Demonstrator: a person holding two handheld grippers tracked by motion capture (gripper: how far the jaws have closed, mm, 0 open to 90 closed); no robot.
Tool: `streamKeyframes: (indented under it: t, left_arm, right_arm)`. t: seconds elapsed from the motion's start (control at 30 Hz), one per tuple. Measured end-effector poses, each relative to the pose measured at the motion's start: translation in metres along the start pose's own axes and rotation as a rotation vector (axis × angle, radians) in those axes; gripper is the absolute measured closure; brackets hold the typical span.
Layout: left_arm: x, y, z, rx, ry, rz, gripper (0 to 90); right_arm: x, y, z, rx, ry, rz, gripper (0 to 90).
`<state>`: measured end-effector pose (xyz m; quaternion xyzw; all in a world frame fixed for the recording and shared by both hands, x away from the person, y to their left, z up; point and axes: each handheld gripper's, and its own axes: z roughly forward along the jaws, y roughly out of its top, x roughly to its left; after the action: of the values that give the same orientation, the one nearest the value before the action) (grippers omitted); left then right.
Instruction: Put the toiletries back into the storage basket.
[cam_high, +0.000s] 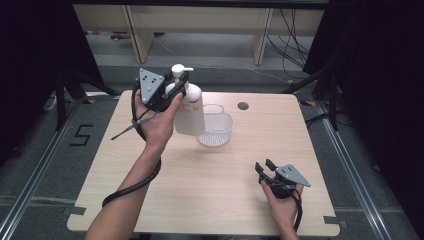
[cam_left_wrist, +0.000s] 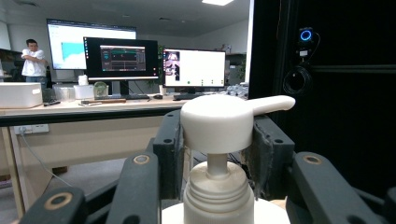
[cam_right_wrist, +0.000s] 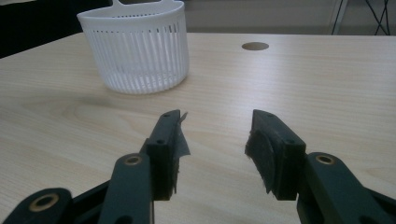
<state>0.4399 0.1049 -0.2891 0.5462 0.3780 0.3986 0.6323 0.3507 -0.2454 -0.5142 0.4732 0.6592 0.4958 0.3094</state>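
Bottle (cam_high: 190, 112) base hidden; left gripper (cam_left_wrist: 217, 149) seemingly clamping.

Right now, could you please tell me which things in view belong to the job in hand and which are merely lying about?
In the job:
- white plastic pump bottle, gripped at its neck by the left gripper
- white slotted plastic basket, beside the bottle

Lying about:
- right gripper, open, resting low on the pale wooden table
- monitors on the desk behind
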Motion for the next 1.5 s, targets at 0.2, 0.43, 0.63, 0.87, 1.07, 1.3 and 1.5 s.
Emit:
streamKeyframes:
  t: [0.2,0.43,0.63,0.87,1.07,1.3,1.5]
  left_arm:
    - [-0.003,0.003,0.004,-0.004,-0.007,-0.002,59.2]
    - [-0.007,0.005,0.008,-0.004,-0.014,-0.002,59.2]
    - [-0.01,0.007,0.012,-0.006,-0.02,-0.004,59.2]
    - [-0.013,0.01,0.017,-0.006,-0.026,-0.002,59.2]
    - [-0.016,0.011,0.022,-0.006,-0.03,-0.003,59.2]
    - [-0.018,0.015,0.027,-0.014,-0.032,-0.002,59.2]
    - [-0.02,0.016,0.031,-0.014,-0.034,-0.001,59.2]
  right_arm:
    - [0.0,0.0,0.0,0.003,0.001,0.004,54.2]
    - [0.002,-0.001,0.001,-0.004,0.012,0.024,54.2]
    - [0.003,0.0,0.0,0.013,0.018,0.035,54.2]
    - [0.002,0.0,0.001,0.003,0.017,0.024,54.2]
    - [0.002,0.0,0.001,0.001,0.018,0.023,54.2]
    - [0.001,0.0,0.001,0.003,0.018,0.02,54.2]
    - [0.002,-0.001,0.001,0.0,0.031,0.045,54.3]
